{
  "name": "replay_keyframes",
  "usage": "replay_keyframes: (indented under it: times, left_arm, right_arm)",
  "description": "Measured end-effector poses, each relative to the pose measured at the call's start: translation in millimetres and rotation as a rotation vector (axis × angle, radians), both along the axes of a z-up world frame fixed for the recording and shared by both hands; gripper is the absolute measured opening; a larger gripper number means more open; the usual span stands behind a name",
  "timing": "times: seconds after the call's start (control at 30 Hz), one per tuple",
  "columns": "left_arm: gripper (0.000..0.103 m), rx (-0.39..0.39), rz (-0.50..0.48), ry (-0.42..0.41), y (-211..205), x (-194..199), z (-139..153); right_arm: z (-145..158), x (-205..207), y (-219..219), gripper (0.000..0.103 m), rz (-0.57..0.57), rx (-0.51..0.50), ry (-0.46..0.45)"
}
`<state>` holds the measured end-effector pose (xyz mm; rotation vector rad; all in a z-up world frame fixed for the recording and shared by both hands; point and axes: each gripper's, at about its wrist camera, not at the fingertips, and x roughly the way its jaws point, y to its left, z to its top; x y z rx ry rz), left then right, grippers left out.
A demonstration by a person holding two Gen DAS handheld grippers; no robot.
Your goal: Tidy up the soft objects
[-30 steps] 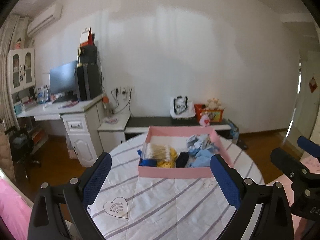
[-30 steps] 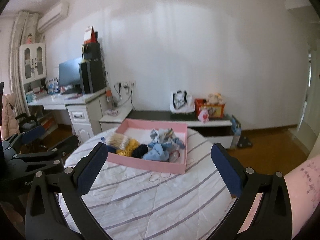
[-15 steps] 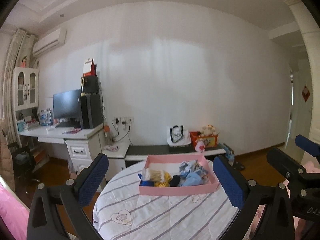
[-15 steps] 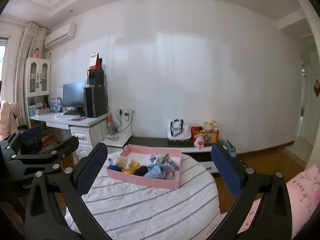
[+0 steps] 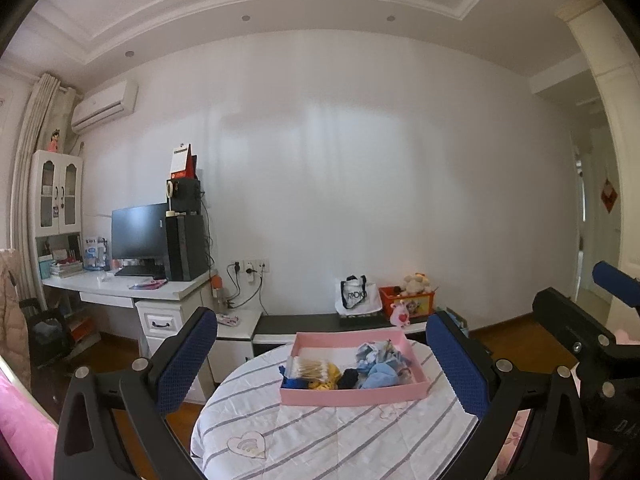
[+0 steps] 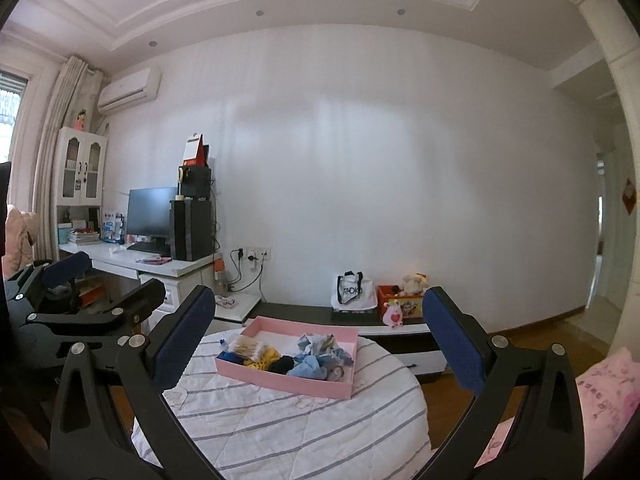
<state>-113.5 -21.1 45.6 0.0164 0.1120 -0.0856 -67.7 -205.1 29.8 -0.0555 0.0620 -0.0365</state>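
both grippers, left (image 5: pixel 322 354) and right (image 6: pixel 318 338), gape empty, ribbed blue pads. shallow pink tray (image 5: pixel 354 396) of crumpled cloths (image 5: pixel 378 372) sits mid-table on a striped quilted cover (image 5: pixel 320 436).

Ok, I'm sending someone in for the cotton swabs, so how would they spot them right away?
Start at the round table with the striped white cloth and find the shallow pink rectangular tray on it. The clear packet of cotton swabs lies at the tray's left end, nearest the desk. Its bundle of pale sticks sets it apart from the yellow, black and blue fabric pieces beside it.
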Motion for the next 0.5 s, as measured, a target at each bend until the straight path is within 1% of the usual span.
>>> replay_keyframes:
  times: [0.5]
  left_arm:
    - [0.103,-0.003,-0.003,0.008,-5.3,4.3,2.3]
  right_arm:
    - [-3.1,1.6,-4.5,0.103,-0.003,0.010,-0.013]
